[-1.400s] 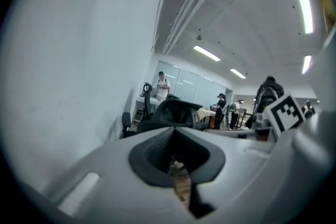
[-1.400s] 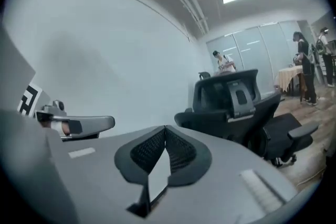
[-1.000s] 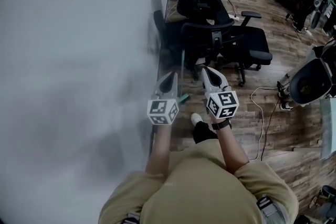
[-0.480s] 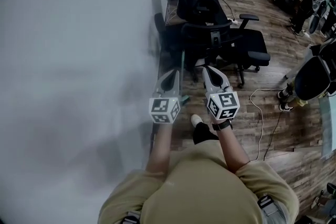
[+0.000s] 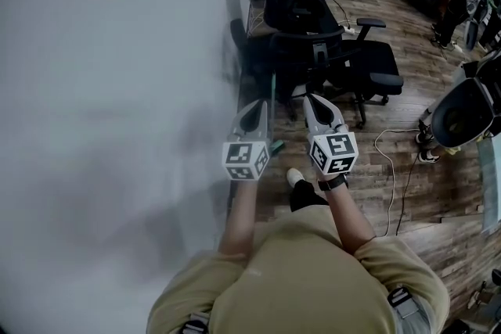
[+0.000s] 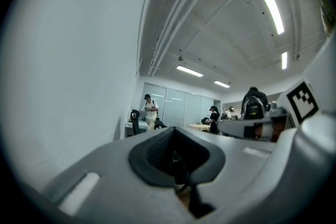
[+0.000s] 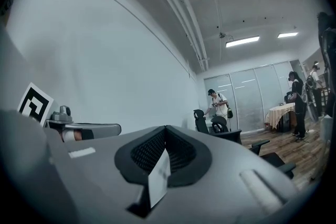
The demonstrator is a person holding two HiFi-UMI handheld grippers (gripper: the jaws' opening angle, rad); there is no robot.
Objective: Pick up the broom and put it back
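Apparently little has changed; left hand-held gripper (image 5: 258, 107) and right hand-held gripper (image 5: 311, 102), both clenched and off the broom (image 5: 272, 94), have risen slightly; it stands against the wall (image 5: 117, 90) between them, seemingly already returned.

No words, numbers or brands could be read. The left cube (image 5: 245, 159), at six o'clock, and the right cube (image 5: 334, 152), at four, bore only square patterns.
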